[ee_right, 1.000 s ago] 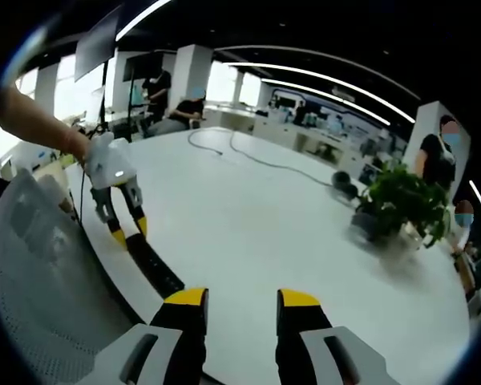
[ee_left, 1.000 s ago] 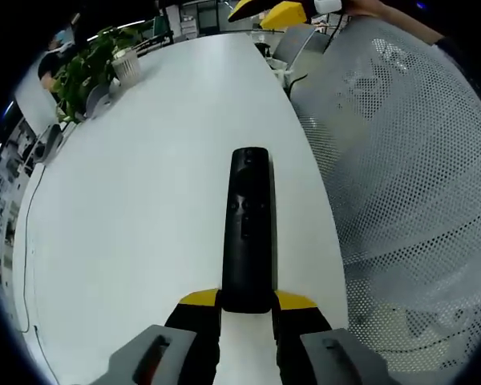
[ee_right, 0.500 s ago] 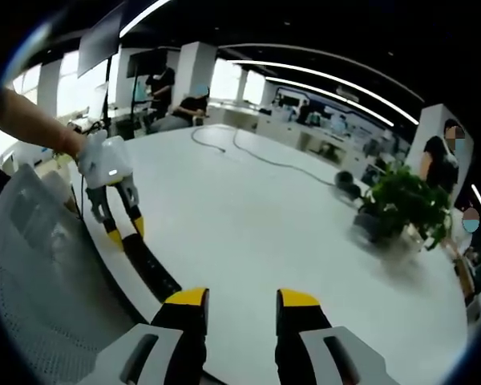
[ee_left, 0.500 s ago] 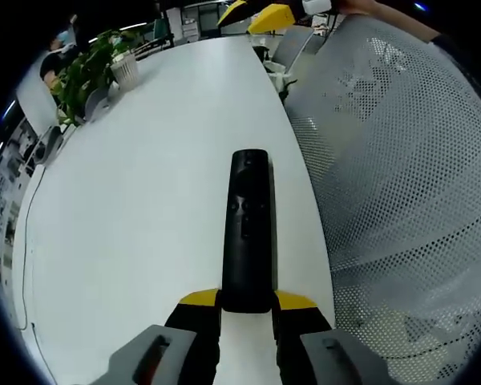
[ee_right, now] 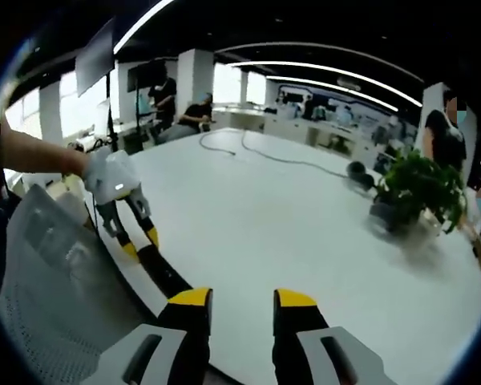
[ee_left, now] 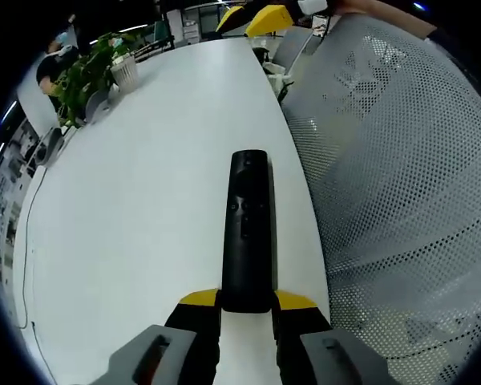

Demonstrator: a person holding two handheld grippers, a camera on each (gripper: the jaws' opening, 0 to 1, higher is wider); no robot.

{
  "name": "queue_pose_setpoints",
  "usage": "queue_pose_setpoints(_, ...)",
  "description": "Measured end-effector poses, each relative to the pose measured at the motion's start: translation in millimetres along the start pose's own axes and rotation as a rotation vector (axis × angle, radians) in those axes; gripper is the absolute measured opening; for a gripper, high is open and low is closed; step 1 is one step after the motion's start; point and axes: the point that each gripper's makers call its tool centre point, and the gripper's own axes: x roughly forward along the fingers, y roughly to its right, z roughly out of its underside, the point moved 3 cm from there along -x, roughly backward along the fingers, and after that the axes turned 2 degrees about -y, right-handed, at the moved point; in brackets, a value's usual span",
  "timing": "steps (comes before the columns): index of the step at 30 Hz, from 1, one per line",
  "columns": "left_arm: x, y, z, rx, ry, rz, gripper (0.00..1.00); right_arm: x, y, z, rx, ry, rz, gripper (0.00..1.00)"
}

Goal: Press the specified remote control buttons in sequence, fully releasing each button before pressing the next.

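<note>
The white table (ee_left: 136, 184) spans both views, a mesh chair back (ee_left: 401, 200) at three o'clock. The black remote (ee_left: 247, 233) lies near the table's edge, its near end clamped by the left gripper (ee_left: 247, 300), probably steadying it for pressing. At twelve o'clock, the right gripper (ee_right: 236, 298) hangs empty, jaws parted.

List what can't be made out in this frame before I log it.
- Remote button markings, left gripper view: too small to read.
- Remote's near end, left gripper view: hidden between the left gripper's jaws.
- Remote, right gripper view: its near end is hidden behind the right gripper's jaws and its buttons are too small.
- Plant, right gripper view: blurred, its pot indistinct.
</note>
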Motion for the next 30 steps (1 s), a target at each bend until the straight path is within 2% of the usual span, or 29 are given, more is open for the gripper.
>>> queue_pose_setpoints(7,0.1,-0.4,-0.6,-0.015,-0.031,-0.003,0.25,5.7,-12.9,-0.7,0.111,0.004,-0.137,0.22)
queue_pose_setpoints(10,-0.1,-0.3,-0.7,-0.017,-0.034,-0.005,0.25,8.0,-16.7,-1.1,0.12,-0.008,-0.171,0.2)
queue_pose_setpoints(19,-0.2,0.2,-0.8,-0.021,-0.039,-0.006,0.25,18.7,-33.0,4.9,0.057,-0.107,-0.25,0.19)
queue_pose_setpoints(26,-0.3,0.5,-0.4,-0.032,-0.032,-0.008,0.25,29.5,-39.3,3.1,0.023,-0.141,-0.284,0.18)
queue_pose_setpoints(30,-0.8,1.2,0.9,-0.044,-0.007,-0.015,0.25,37.1,-45.3,3.7,0.0,-0.162,-0.307,0.17)
